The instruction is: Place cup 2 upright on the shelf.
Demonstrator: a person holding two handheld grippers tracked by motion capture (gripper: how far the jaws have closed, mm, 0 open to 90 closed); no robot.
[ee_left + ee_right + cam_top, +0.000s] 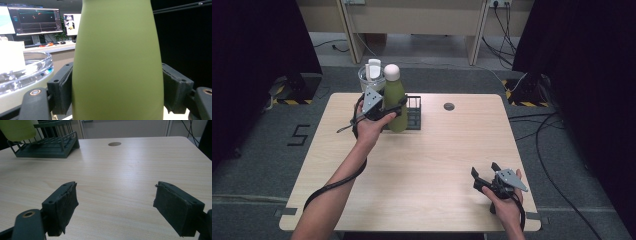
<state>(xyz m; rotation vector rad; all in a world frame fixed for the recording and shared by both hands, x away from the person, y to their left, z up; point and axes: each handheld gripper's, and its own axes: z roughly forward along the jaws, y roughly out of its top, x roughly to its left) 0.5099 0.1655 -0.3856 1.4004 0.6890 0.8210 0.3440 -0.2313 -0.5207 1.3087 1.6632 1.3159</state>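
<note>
Left gripper (395, 107) grasps the bottle (395, 98), a green one with a pale rounded cap. In the left gripper view both pads press flat against the bottle's (117, 62) sides, one on each flank, around the lower half of the body. The bottle stands upright.

Bottle position: far left part of the table (422, 170), at the left end of the rack (414, 114), a dark wire one. The high view does not settle whether its base rests on the rack or hangs just above it. In the right gripper view the bottle's (18, 129) green base shows at the rack's (46, 143) left end, level with the top wires.

Just behind the bottle, at the table's far edge, is a clear glass bowl (366, 77) with a white object (373, 69) standing in it. The left gripper view shows the bowl's rim (27, 68) close beside the bottle, not touching it.

Right gripper (486, 176) is near the table's near right corner, well apart from bottle and rack. Its jaws are spread wide with nothing between them; the pads (66, 206) hang over bare tabletop (120, 182). A round hole (449, 106) sits in the table to the right of the rack.
</note>
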